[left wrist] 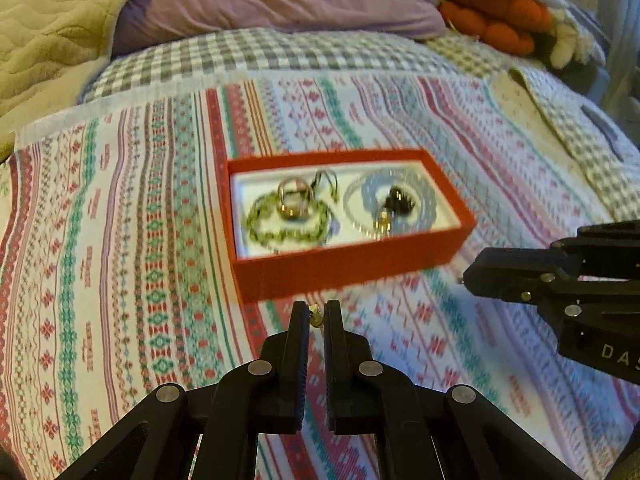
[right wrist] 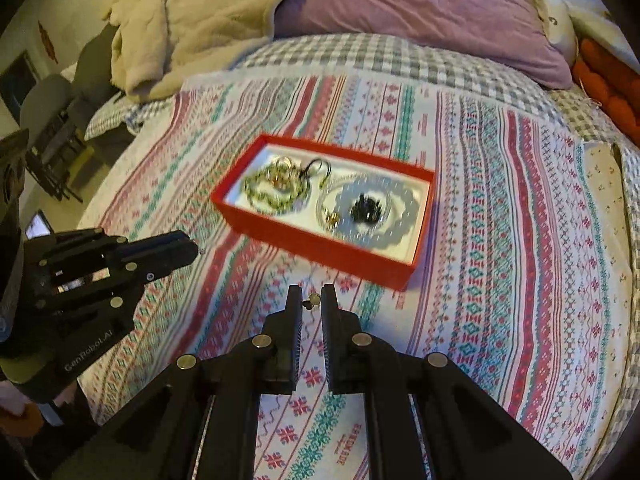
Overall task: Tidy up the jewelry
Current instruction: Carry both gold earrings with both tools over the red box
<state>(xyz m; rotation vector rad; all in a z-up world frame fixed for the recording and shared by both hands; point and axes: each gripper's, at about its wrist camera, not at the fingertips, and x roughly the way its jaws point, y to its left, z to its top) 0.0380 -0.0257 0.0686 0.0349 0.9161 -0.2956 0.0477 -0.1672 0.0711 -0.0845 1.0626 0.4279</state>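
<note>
Earrings, one per gripper: my left gripper (left wrist: pixel 316 312) is pinching a small gold earring (left wrist: pixel 316 318) at its fingertips, jaws nearly closed. My right gripper (right wrist: pixel 311 299) is doing the same with another gold earring (right wrist: pixel 313 301). Both are hovering just short of the red box (left wrist: pixel 344 268), which is sitting on the patterned blanket (left wrist: pixel 120 240) holding a green bracelet (left wrist: pixel 288 222), a blue bracelet (left wrist: pixel 396 200) and rings.

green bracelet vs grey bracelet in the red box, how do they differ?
The green bracelet lies at the box's left end, the grey bracelet at its right end. The green bracelet's beads look smaller; the grey bracelet's look chunkier. A gold ring sits on the green one; a black piece sits inside the grey one. Both lie flat in the red box.
</note>
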